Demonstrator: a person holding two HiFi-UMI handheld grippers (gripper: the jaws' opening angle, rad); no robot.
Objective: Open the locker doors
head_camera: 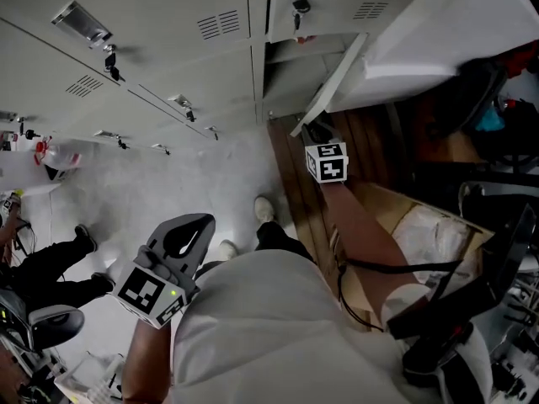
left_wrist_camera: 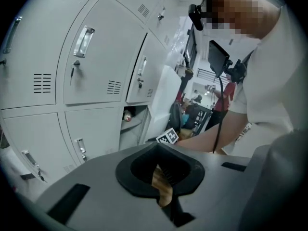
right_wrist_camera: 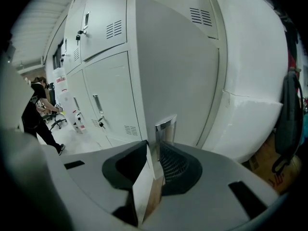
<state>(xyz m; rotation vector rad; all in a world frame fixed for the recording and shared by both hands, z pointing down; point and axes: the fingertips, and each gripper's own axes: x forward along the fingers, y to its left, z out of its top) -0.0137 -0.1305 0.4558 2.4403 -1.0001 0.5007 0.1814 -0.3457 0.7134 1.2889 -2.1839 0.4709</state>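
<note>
The right claw [right_wrist_camera: 155,152] clamps the open locker door [right_wrist_camera: 178,76] at its edge beside the handle [right_wrist_camera: 166,129]; the left claw [left_wrist_camera: 161,176], closed and empty, is well apart from that door.

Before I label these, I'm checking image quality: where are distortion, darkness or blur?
Head view: lockers evenly lit, right side dim. Left gripper view: fisheye bows the lockers, corners black. Right gripper view: locker door curved, near edge soft.

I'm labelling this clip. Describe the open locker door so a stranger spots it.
Find the wall of grey lockers. Toward its right, one door stands swung out, the right gripper clamped on its edge beside a chrome handle. The doors left of it are shut.
</note>
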